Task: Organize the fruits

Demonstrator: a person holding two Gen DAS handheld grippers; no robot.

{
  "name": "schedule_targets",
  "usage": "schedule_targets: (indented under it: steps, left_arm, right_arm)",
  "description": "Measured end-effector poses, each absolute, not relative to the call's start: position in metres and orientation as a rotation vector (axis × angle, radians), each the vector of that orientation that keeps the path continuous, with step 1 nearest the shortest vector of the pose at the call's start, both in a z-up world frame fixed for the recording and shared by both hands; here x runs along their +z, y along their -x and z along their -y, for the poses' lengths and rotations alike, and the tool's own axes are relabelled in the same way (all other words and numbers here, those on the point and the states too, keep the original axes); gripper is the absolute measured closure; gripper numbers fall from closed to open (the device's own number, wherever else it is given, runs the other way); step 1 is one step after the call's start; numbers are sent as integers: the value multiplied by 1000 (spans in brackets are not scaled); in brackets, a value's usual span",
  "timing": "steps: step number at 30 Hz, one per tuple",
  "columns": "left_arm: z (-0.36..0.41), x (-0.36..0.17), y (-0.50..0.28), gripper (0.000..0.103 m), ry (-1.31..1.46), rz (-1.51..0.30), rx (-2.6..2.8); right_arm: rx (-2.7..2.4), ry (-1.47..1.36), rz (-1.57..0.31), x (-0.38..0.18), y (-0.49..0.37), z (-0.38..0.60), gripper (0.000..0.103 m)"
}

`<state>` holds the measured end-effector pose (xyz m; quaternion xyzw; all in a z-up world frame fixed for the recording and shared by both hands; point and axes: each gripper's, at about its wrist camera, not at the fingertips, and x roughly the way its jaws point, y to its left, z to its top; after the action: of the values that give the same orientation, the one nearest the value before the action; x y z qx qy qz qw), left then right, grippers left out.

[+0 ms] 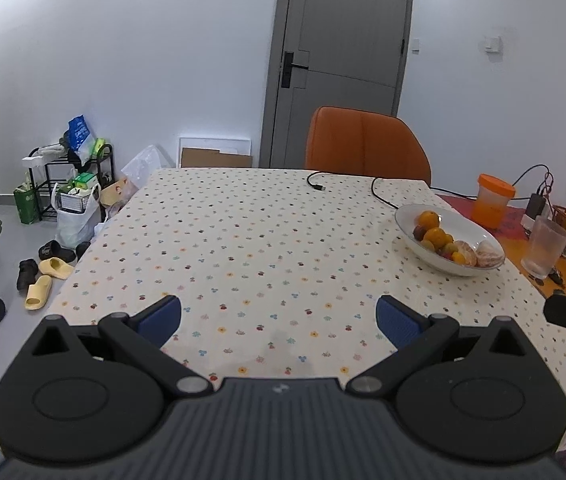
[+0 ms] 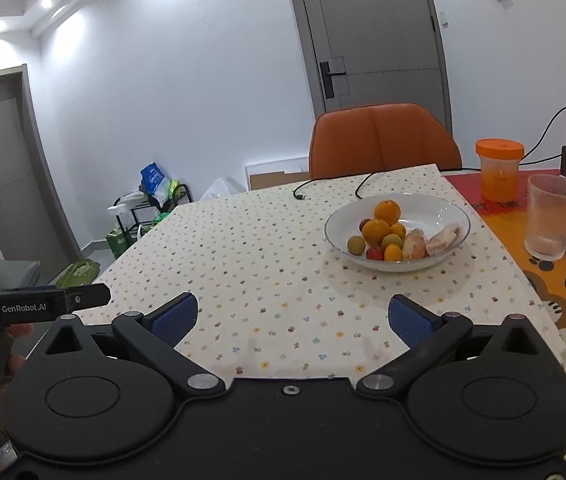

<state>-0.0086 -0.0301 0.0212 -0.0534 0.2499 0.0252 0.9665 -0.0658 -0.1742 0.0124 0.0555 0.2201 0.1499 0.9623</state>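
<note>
Left gripper (image 1: 279,316): jaws wide apart, holding nothing, above the tablecloth (image 1: 243,240).
Right gripper (image 2: 293,318): jaws wide apart, holding nothing, short of the bowl (image 2: 435,204).
Fruits (image 2: 393,236): piled in the white bowl, oranges on top, peeled pieces at its right side.
Bowl: on the tablecloth's right part, near the glass (image 2: 551,216).
Chair (image 2: 383,136): behind the table.

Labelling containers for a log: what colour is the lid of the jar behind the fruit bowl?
Orange; the lid shows best in the right wrist view.
</note>
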Motion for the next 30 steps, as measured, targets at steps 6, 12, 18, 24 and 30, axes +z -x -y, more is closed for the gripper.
schedule_targets:
  steps: [6, 12, 18, 24, 30]
  left_arm:
    - [32, 18, 9, 0, 103, -518, 37]
    - [34, 17, 10, 0, 102, -519, 33]
    - [35, 16, 10, 0, 102, -521, 34]
    - [33, 14, 9, 0, 108, -527, 37]
    - [33, 14, 9, 0, 106, -527, 40]
  right_arm:
    - [305, -101, -450, 11, 65, 171, 0]
    - [314, -86, -444, 12, 67, 168, 0]
    - [316, -94, -449, 11, 66, 168, 0]
    - [314, -93, -454, 9, 65, 169, 0]
    - [313, -95, -453, 10, 65, 168, 0]
